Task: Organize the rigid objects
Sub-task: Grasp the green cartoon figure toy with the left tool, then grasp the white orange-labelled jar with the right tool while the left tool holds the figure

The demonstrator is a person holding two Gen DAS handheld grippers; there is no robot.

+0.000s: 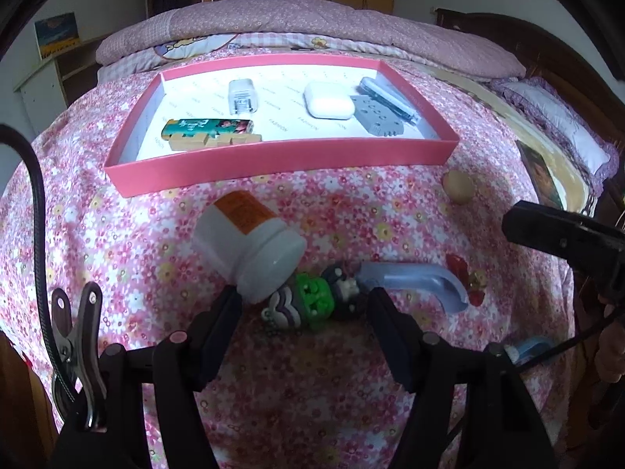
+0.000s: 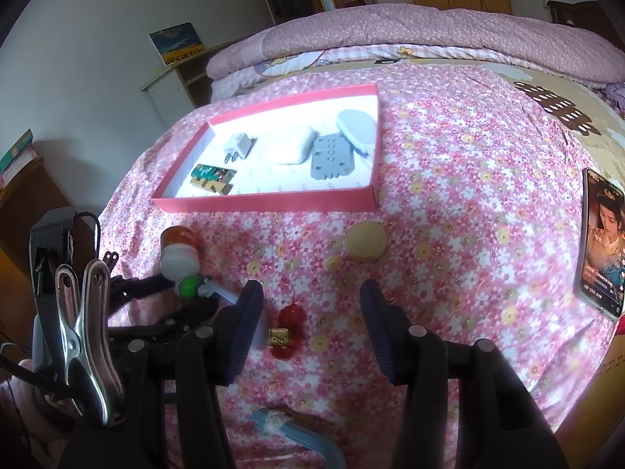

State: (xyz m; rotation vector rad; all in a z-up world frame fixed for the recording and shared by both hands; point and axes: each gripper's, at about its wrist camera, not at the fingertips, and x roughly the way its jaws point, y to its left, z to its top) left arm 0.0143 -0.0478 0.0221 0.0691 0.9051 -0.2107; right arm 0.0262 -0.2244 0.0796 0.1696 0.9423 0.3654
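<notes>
A pink tray [image 1: 273, 158] [image 2: 265, 204] lies on the flowered bedspread and holds a white charger [image 1: 242, 95], a white case [image 1: 328, 101], a grey plate [image 1: 375, 115], a lighter [image 1: 207, 127] and a wooden piece. My left gripper [image 1: 304, 305] is open around a green toy figure [image 1: 312, 301]; a white pill bottle [image 1: 250, 246] lies by its left finger and a blue-grey scoop [image 1: 422, 279] by its right. My right gripper [image 2: 308, 312] is open just above a red charm [image 2: 287, 330]. A tan round puck [image 2: 365, 241] [image 1: 458, 187] lies beyond it.
A phone [image 2: 601, 242] with a lit screen lies at the right of the bed. A folded pink quilt [image 1: 304, 23] lies at the far end. A blue curved object [image 2: 300, 435] lies under my right gripper. Shelves stand at the left wall.
</notes>
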